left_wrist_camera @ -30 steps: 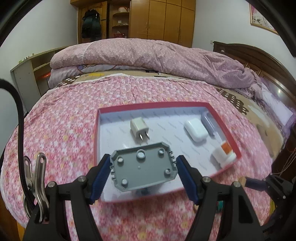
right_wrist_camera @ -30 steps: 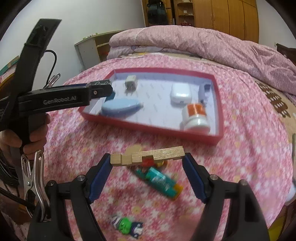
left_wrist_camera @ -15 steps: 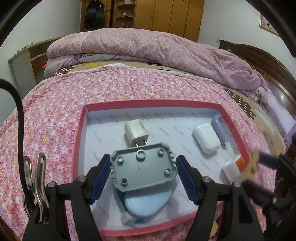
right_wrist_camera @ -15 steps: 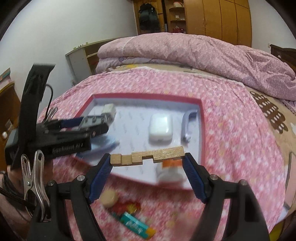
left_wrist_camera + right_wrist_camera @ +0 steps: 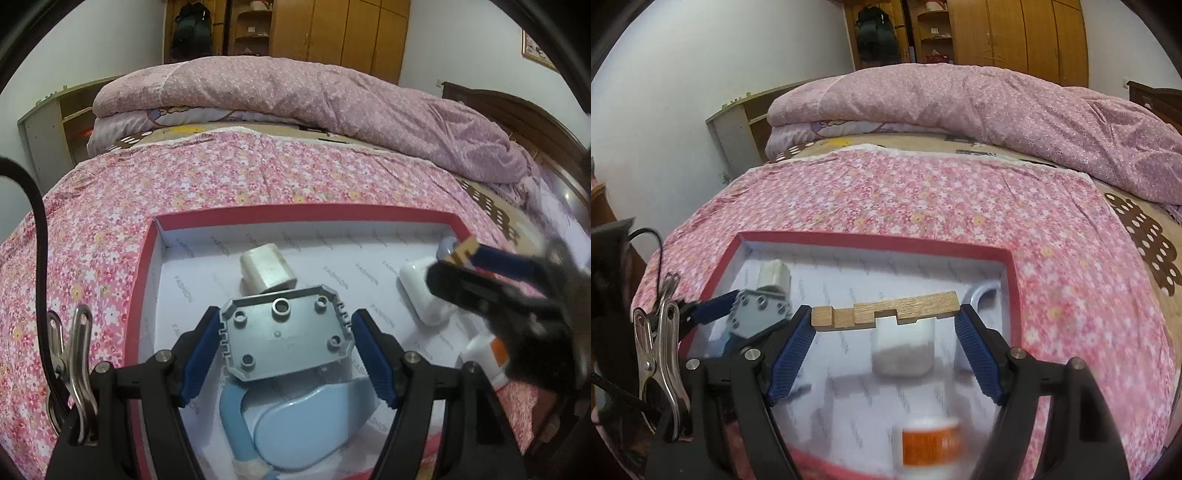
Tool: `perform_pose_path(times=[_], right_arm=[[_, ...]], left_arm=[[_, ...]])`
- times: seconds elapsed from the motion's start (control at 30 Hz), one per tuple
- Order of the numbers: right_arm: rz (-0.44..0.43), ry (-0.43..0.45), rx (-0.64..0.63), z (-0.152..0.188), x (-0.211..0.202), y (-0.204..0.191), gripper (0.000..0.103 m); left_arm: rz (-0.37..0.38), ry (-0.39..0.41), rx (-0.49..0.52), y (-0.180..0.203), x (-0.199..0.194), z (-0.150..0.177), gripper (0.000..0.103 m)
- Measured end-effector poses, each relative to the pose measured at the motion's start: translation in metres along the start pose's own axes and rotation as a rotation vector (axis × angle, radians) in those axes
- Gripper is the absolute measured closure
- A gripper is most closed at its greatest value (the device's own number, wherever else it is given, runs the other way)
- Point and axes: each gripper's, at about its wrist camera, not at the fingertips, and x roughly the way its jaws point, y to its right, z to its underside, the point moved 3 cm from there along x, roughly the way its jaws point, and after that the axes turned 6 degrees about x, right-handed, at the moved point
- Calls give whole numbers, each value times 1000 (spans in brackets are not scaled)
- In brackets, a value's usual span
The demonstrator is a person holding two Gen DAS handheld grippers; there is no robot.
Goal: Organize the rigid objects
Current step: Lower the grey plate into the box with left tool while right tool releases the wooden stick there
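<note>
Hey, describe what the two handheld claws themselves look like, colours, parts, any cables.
Both match: the left claw and right claw have glossy black plastic arms with silver pivot bolts, ending in blue ribbed pads. A shiny metal spring clip hangs at each one's left side, and a black cable loops past the left claw. No lettering is readable, and no sleeve shows.
</note>
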Motion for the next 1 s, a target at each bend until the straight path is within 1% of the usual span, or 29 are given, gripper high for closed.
perform_pose_path(times=[0.1, 0.13, 0.2, 0.37, 0.63, 0.87, 1.0], right_arm=[[8, -7, 12, -6, 11, 4, 24], [12, -9, 15, -8, 14, 5, 24], [20, -17, 25, -10, 21, 8, 24], [20, -42, 45, -13, 32, 12, 24], [18, -52, 62, -17, 37, 13, 24], [29, -64, 36, -16, 39, 12, 24], [31, -37, 37, -18, 36, 13, 22]], left_arm=[[-5, -18, -12, -4, 5, 1, 29], [-18, -22, -12, -5, 8, 2, 30], [-37, -11, 2, -4, 7, 2, 30], [-42, -4, 0, -3, 7, 3, 30], [-45, -10, 4, -3, 7, 2, 27], [-40, -15, 6, -1, 9, 1, 25], [-41, -16, 8, -1, 9, 1, 24]])
